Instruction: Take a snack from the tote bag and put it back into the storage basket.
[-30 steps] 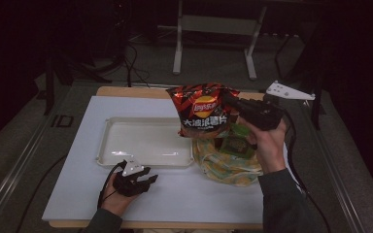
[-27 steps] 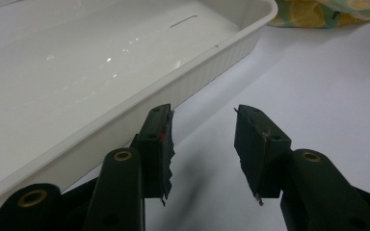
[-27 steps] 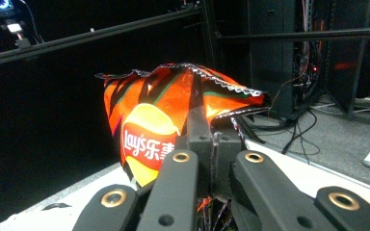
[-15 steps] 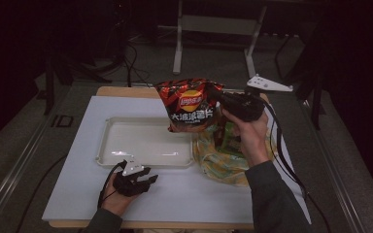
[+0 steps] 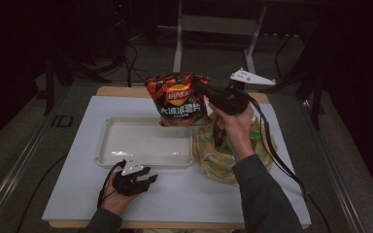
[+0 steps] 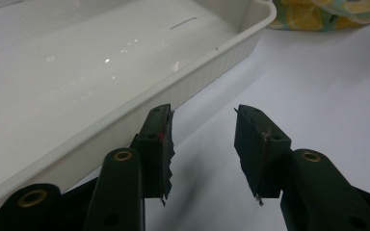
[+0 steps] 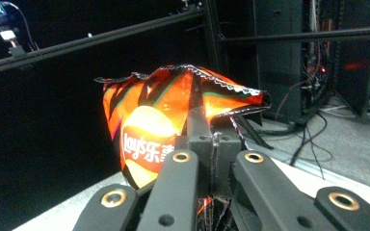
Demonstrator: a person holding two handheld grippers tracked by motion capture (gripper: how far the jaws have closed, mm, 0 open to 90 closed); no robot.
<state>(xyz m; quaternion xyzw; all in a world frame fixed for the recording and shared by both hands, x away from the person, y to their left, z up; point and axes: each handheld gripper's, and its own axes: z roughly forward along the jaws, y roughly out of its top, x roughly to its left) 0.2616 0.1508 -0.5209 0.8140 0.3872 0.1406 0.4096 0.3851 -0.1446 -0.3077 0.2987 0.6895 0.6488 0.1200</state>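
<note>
Above tray (image 5: 145,145), claw-pinched chip bag (image 5: 177,99)

The chip bag (image 5: 177,99) is gleaming as glossy, crinkled foil. The tray (image 5: 108,150) is showing smooth, shiny white plastic. The counter (image 5: 189,194) is looking matt white, and each claw's pads (image 6: 160,144) are looking matt black and worn.

- One red chip bag (image 5: 178,99) is counted, at the upper centre of the high view.
- One white tray (image 5: 145,143) is seen, at the centre of that frame.
- One yellow-green patterned bag (image 5: 218,155) is found, right of centre.
- Two grippers are counted: the left gripper (image 5: 145,178) at the lower left, the right gripper (image 5: 205,93) at the upper centre.
- One white table (image 5: 77,194) is counted beneath all of these.
</note>
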